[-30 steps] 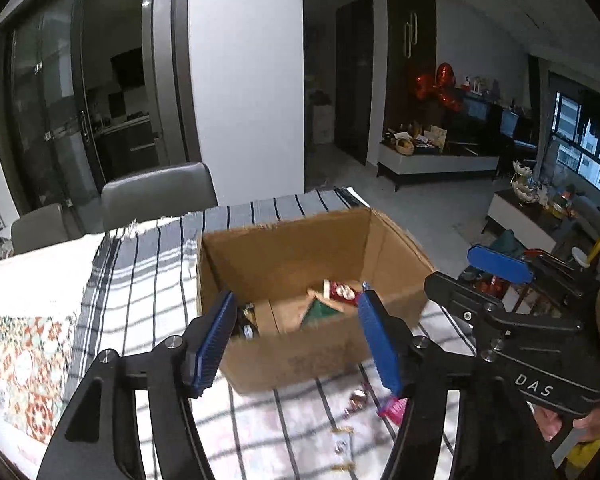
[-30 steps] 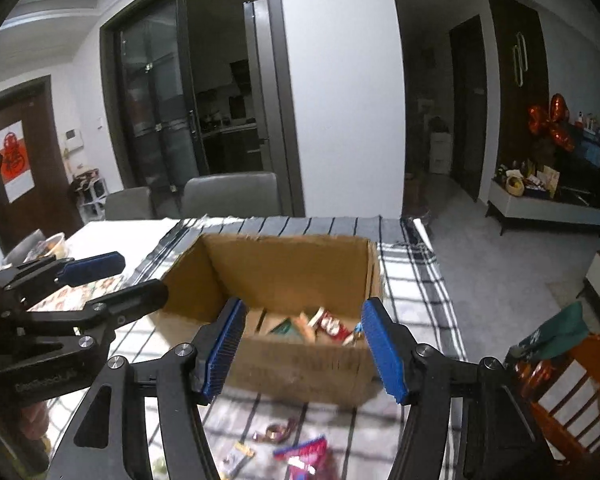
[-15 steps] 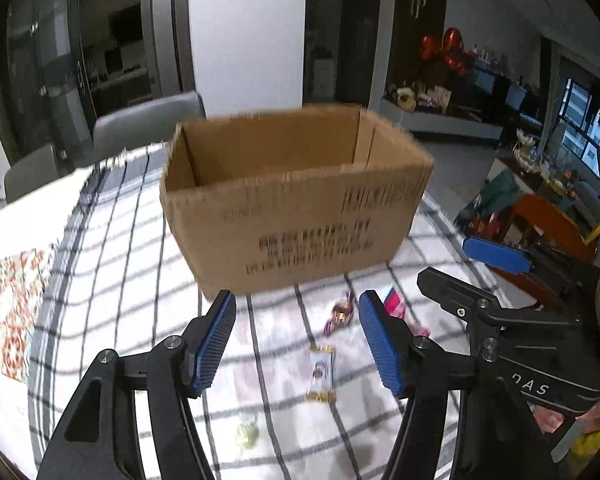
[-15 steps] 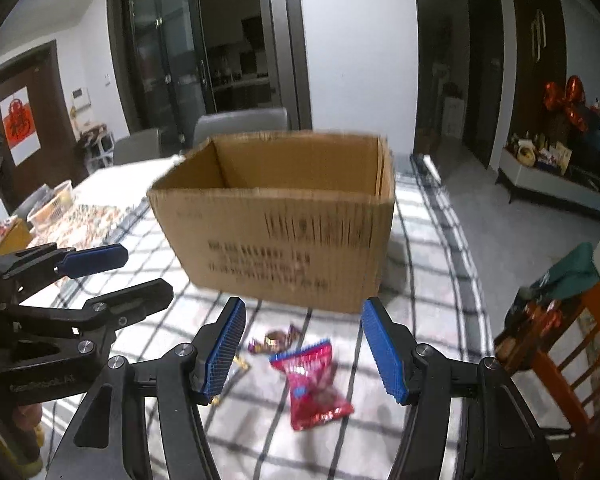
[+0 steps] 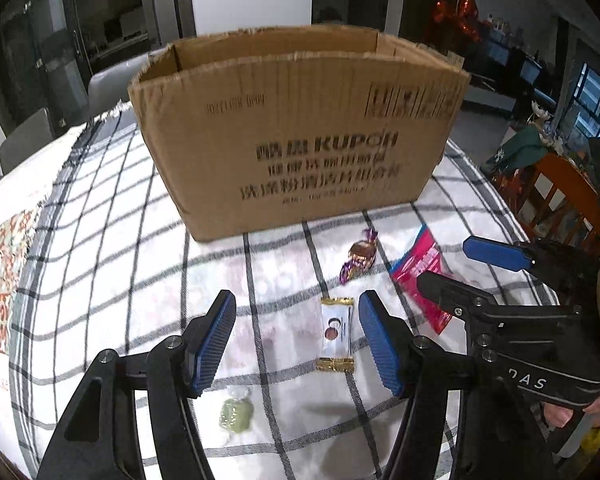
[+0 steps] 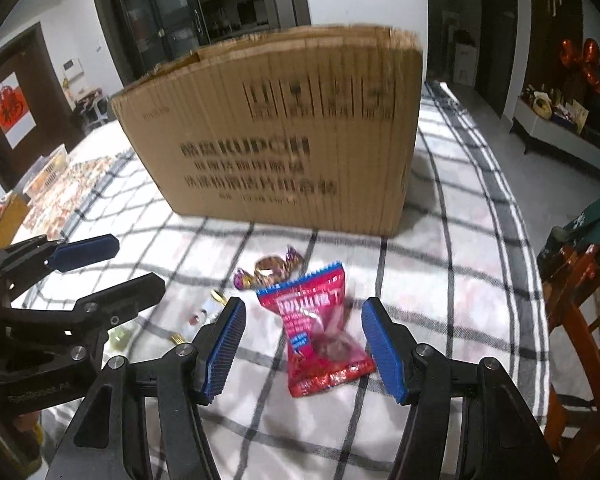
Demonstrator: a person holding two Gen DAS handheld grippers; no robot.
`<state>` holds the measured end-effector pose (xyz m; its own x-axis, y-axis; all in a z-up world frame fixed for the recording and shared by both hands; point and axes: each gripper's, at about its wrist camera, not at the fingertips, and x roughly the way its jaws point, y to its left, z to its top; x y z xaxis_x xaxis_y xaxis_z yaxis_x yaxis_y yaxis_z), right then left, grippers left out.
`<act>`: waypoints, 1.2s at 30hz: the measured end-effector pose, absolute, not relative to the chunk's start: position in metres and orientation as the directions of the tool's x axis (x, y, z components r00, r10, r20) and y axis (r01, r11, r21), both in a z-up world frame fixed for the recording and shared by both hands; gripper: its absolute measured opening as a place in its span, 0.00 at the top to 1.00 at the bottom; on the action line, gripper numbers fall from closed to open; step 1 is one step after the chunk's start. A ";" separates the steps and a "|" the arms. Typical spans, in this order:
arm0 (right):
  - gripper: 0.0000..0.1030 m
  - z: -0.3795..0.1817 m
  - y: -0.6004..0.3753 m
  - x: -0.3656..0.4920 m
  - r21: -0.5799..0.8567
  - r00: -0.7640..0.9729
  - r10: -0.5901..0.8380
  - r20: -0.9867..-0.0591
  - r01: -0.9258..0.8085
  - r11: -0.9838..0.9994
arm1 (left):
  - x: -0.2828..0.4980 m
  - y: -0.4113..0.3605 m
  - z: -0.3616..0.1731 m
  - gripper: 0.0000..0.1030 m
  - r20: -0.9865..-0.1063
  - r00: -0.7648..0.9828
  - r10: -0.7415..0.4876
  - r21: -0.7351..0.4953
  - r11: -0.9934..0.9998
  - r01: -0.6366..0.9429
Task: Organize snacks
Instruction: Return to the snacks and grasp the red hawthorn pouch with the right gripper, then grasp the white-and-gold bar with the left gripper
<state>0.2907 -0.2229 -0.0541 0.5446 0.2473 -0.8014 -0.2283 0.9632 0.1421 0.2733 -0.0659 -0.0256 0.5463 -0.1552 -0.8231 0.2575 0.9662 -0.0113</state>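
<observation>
Your left tongs (image 5: pixel 296 338) are released, blue pads either side of the white gold-ended bar (image 5: pixel 336 328), not touching it. Your right tongs (image 6: pixel 302 344) are released too, straddling the red packet (image 6: pixel 320 332). Both snacks lie on the checked bench (image 5: pixel 100 240), in front of the cardboard box (image 5: pixel 300 128).

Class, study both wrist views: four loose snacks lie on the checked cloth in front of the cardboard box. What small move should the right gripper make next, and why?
Probably lower the right gripper a little further and close on the red snack packet. Its jaws stand open with the packet lying flat between them, apparently not yet touched, and the cardboard box it belongs in sits just behind.
</observation>
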 end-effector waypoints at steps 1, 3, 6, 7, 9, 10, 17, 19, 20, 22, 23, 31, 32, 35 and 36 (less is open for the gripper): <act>0.40 -0.057 -0.223 0.291 0.141 0.538 0.246 -0.806 -0.229 0.963 | 0.274 -0.066 -0.029 0.39 -0.827 0.541 -0.154 -0.013 0.967 0.255; 0.40 -0.064 -0.222 0.293 0.135 0.525 0.240 -0.817 -0.231 0.964 | 0.275 -0.065 -0.032 0.39 -0.832 0.533 -0.154 -0.017 0.967 0.253; 0.41 -0.073 -0.220 0.295 0.119 0.507 0.222 -0.833 -0.228 0.966 | 0.276 -0.065 -0.036 0.39 -0.838 0.525 -0.152 -0.018 0.967 0.252; 0.41 -0.076 -0.220 0.295 0.115 0.503 0.218 -0.836 -0.227 0.967 | 0.277 -0.065 -0.037 0.39 -0.840 0.521 -0.151 -0.016 0.967 0.254; 0.44 -0.080 -0.219 0.296 0.113 0.497 0.215 -0.840 -0.228 0.967 | 0.276 -0.066 -0.040 0.39 -0.844 0.514 -0.152 -0.016 0.966 0.258; 0.46 -0.081 -0.219 0.296 0.105 0.498 0.208 -0.842 -0.226 0.968 | 0.276 -0.066 -0.042 0.39 -0.847 0.509 -0.152 -0.017 0.965 0.260; 0.58 -0.083 -0.218 0.294 0.063 0.518 0.177 -0.837 -0.231 0.971 | 0.275 -0.067 -0.053 0.39 -0.865 0.475 -0.162 -0.032 0.963 0.269; 0.59 -0.083 -0.221 0.295 0.066 0.522 0.178 -0.834 -0.225 0.972 | 0.274 -0.069 -0.056 0.39 -0.870 0.465 -0.166 -0.037 0.961 0.274; 0.60 -0.082 -0.222 0.295 0.073 0.523 0.182 -0.833 -0.221 0.973 | 0.273 -0.069 -0.057 0.39 -0.870 0.463 -0.167 -0.038 0.960 0.276; 0.61 -0.080 -0.224 0.293 0.078 0.532 0.179 -0.827 -0.207 0.975 | 0.273 -0.071 -0.058 0.39 -0.872 0.459 -0.172 -0.040 0.958 0.283; 0.61 -0.078 -0.225 0.291 0.079 0.541 0.177 -0.822 -0.200 0.977 | 0.273 -0.071 -0.059 0.39 -0.872 0.456 -0.177 -0.043 0.957 0.288; 0.61 -0.060 -0.226 0.275 0.112 0.586 0.182 -0.790 -0.153 0.982 | 0.275 -0.076 -0.063 0.56 -0.868 0.444 -0.223 -0.071 0.940 0.334; 0.61 -0.060 -0.225 0.273 0.108 0.589 0.175 -0.789 -0.148 0.983 | 0.276 -0.077 -0.064 0.58 -0.868 0.441 -0.228 -0.075 0.938 0.339; 0.61 -0.064 -0.225 0.273 0.128 0.581 0.182 -0.793 -0.132 0.983 | 0.280 -0.079 -0.070 0.63 -0.875 0.425 -0.231 -0.081 0.936 0.342; 0.61 -0.066 -0.226 0.274 0.135 0.577 0.184 -0.795 -0.128 0.983 | 0.282 -0.080 -0.072 0.64 -0.879 0.420 -0.224 -0.075 0.937 0.342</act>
<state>0.2735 -0.2258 -0.0655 0.5772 0.1844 -0.7955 -0.1276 0.9826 0.1352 0.2815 -0.0803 -0.0716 0.4202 -0.2243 -0.8793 0.3424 0.9365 -0.0753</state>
